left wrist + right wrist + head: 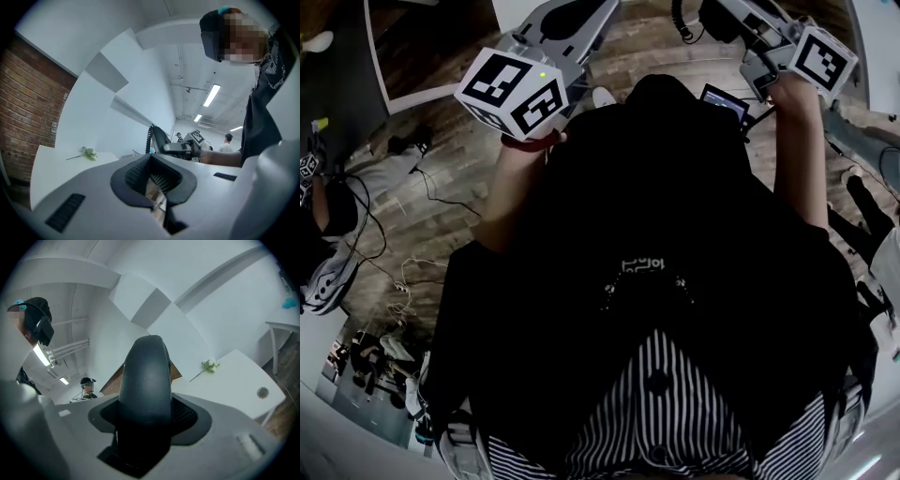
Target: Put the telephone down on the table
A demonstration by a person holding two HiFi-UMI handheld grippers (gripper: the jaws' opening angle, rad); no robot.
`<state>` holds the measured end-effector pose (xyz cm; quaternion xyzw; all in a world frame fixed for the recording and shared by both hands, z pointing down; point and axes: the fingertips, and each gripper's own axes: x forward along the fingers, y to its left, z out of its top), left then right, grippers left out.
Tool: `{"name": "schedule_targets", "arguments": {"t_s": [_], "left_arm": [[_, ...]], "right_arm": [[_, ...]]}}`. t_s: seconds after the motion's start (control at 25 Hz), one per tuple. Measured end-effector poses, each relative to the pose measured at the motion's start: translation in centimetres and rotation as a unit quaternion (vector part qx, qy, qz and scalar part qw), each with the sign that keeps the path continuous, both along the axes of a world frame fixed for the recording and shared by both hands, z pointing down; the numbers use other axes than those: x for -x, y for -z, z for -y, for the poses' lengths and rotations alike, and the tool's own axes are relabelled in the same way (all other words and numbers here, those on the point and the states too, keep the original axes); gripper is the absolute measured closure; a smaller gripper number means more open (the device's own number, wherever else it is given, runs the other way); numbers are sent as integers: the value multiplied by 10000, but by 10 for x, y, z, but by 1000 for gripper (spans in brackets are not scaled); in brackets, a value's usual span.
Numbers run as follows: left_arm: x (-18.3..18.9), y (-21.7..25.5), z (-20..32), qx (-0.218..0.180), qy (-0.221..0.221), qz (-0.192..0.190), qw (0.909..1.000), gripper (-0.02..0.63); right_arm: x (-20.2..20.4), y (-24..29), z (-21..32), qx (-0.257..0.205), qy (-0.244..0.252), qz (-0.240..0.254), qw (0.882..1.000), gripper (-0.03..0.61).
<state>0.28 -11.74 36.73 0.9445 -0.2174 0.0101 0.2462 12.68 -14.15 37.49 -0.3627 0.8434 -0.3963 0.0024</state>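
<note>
R gripper (147,417) jaws clamp telephone (145,369); L gripper (153,180) empty.

Black short-sleeved top (675,206), small white print (642,265) at centre; black-and-white striped garment (675,422) at six o'clock.

telephone (143,380): smooth plastic, perhaps semi-gloss | table (234,376): matt, smooth | wall (28,103): rough brick | floor (441,173): wood

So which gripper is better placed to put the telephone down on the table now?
Right. The right gripper has its jaws clamped on the telephone handset, and the white table shows ahead in its view. The left gripper has its jaws apart with nothing between them, so it would first need a handover.
</note>
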Motion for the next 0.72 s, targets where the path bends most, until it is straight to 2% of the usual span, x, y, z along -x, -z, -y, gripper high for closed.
{"name": "schedule_targets", "arguments": {"t_s": [0.16,0.72], "left_arm": [[4,-8,-18,18,31,56,10000,606],[-2,-7,0,-208,379,288,9986,606]], "right_arm": [[1,-1,-9,-84,29,48,9999,304],[-5,-11,7,-202,274,248,9991,304]]}}
